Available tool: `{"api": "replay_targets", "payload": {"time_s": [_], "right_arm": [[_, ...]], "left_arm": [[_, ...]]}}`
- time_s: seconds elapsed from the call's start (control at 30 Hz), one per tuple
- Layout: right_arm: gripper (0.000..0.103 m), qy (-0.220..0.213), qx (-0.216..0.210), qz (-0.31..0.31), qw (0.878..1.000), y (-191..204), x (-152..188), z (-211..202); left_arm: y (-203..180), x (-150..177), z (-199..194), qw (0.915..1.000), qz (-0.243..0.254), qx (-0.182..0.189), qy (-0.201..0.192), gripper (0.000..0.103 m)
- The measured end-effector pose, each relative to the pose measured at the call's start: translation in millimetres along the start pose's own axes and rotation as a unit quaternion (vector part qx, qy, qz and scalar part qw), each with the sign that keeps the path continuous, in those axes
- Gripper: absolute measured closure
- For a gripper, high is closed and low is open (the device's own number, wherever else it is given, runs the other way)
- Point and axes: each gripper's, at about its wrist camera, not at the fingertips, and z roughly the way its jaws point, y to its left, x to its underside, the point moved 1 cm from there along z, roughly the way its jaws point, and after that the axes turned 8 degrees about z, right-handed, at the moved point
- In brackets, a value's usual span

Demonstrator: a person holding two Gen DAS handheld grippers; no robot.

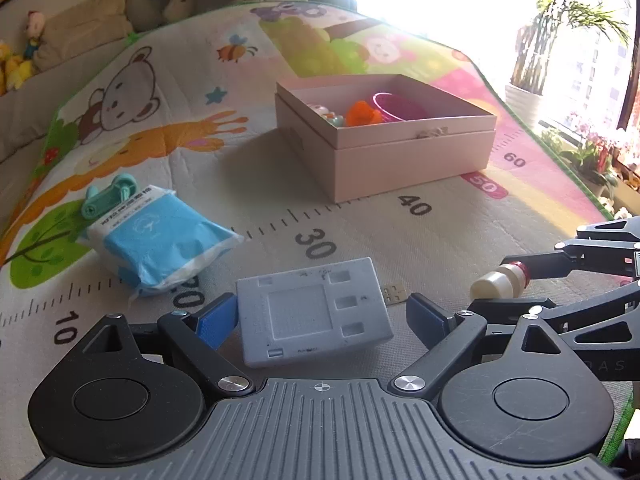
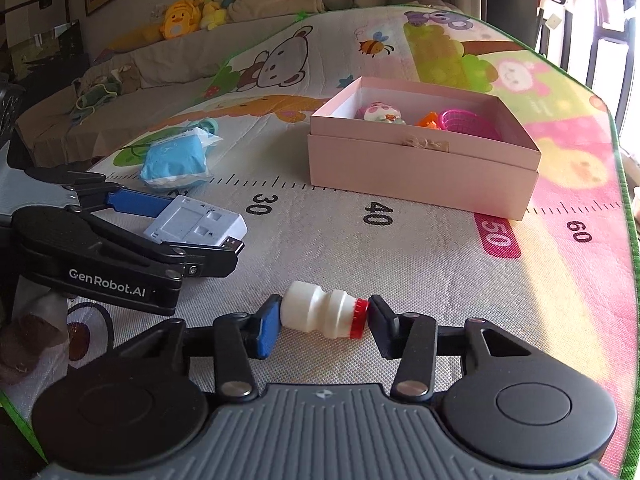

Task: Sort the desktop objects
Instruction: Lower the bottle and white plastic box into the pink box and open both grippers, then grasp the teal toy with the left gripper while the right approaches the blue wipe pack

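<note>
My left gripper [image 1: 320,316] is open around a grey-white flat adapter [image 1: 314,312] lying on the play mat; its left pad touches the adapter's side, the right pad stands apart. The gripper also shows in the right wrist view [image 2: 176,228], with the adapter [image 2: 196,226] between its fingers. My right gripper [image 2: 322,320] is shut on a small white bottle with a red cap [image 2: 324,314], held end to end just above the mat. The bottle also shows in the left wrist view [image 1: 500,280]. An open pink box [image 1: 400,152] holds several toys.
A blue tissue pack [image 1: 160,240] and a teal toy [image 1: 110,196] lie left on the mat. The pink box [image 2: 420,168] stands ahead, with a magenta basket [image 2: 464,120] inside. A sofa with plush toys [image 2: 188,16] lines the back. Plants and a window are at right.
</note>
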Motion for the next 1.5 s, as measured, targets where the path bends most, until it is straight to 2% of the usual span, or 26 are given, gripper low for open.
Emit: {"api": "replay_targets", "payload": {"time_s": [0.13, 0.17, 0.23, 0.3, 0.4, 0.47, 0.57, 0.67, 0.73, 0.8, 0.87, 1.1, 1.2, 1.3, 1.37, 1.43, 1.5], "right_arm": [[0.057, 0.004, -0.007, -0.02, 1.0, -1.6, -6.0, -14.9], [0.057, -0.012, -0.004, -0.027, 1.0, -3.0, -12.3, -24.8], [0.057, -0.072, 0.004, -0.042, 0.997, -8.9, -38.6, -58.6], [0.057, -0.123, 0.007, -0.042, 0.992, -18.2, -73.7, -91.1], [0.057, -0.169, 0.012, -0.036, 0.985, -32.3, -123.3, -118.6], [0.057, -0.176, 0.023, -0.025, 0.984, -42.8, -152.3, -118.2], [0.057, -0.162, 0.03, 0.006, 0.986, -61.8, -184.0, -98.5], [0.057, -0.14, 0.041, 0.028, 0.989, -77.6, -200.8, -65.2], [0.057, -0.124, 0.055, 0.034, 0.99, -84.0, -204.8, -40.6], [0.057, -0.104, 0.057, 0.038, 0.992, -89.4, -205.0, -18.1], [0.057, -0.082, 0.052, 0.044, 0.994, -93.7, -203.9, 1.1], [0.054, 0.009, 0.048, 0.077, 0.996, -98.7, -197.4, 65.4], [0.053, 0.014, 0.04, 0.089, 0.995, -91.4, -202.1, 73.7], [0.042, 0.0, 0.031, 0.05, 0.998, -57.2, -204.5, 72.6], [0.031, -0.021, 0.011, -0.013, 1.0, -19.0, -199.4, 69.2], [0.03, -0.031, -0.021, -0.078, 0.996, 21.5, -189.1, 67.6], [0.029, -0.015, -0.069, -0.105, 0.992, 50.6, -177.7, 71.7]], "left_arm": [[3.6, -6.5, -22.3, 0.9999, 0.009, 0.002, -0.015, 0.009], [6.4, -13.0, -30.1, 0.9996, 0.011, 0.001, -0.027, 0.009], [14.9, -38.9, -51.4, 0.9974, 0.019, -0.012, -0.068, 0.009], [20.1, -68.9, -69.0, 0.9923, 0.034, -0.033, -0.114, 0.009], [19.1, -111.4, -77.2, 0.9828, 0.06, -0.056, -0.165, 0.009], [14.6, -136.2, -64.4, 0.9807, 0.067, -0.053, -0.175, 0.009], [6.4, -161.9, -29.2, 0.9818, 0.066, -0.032, -0.175, 0.009], [-0.8, -172.5, 20.6, 0.9869, 0.065, 0.007, -0.148, 0.007], [-0.9, -167.3, 48.3, 0.9909, 0.063, 0.0, -0.119, 0.007], [5.5, -152.9, 58.2, 0.9937, 0.046, 0.011, -0.101, 0.006], [13.8, -131.5, 54.5, 0.9946, 0.034, 0.026, -0.095, 0.004], [35.9, -65.1, 24.3, 0.9962, 0.043, 0.008, -0.075, 0.002], [54.6, -44.6, 14.3, 0.9976, 0.024, 0.003, -0.064, 0.001], [80.0, -30.1, 5.2, 0.9981, -0.011, -0.014, -0.059, 0.001], [98.7, -23.0, 2.4, 0.9972, -0.032, -0.041, -0.053, 0.001], [123.1, -18.0, -0.8, 0.994, -0.061, -0.075, -0.05, 0.001], [148.2, -12.8, -5.9, 0.9883, -0.097, -0.108, -0.047, 0.001]]}}
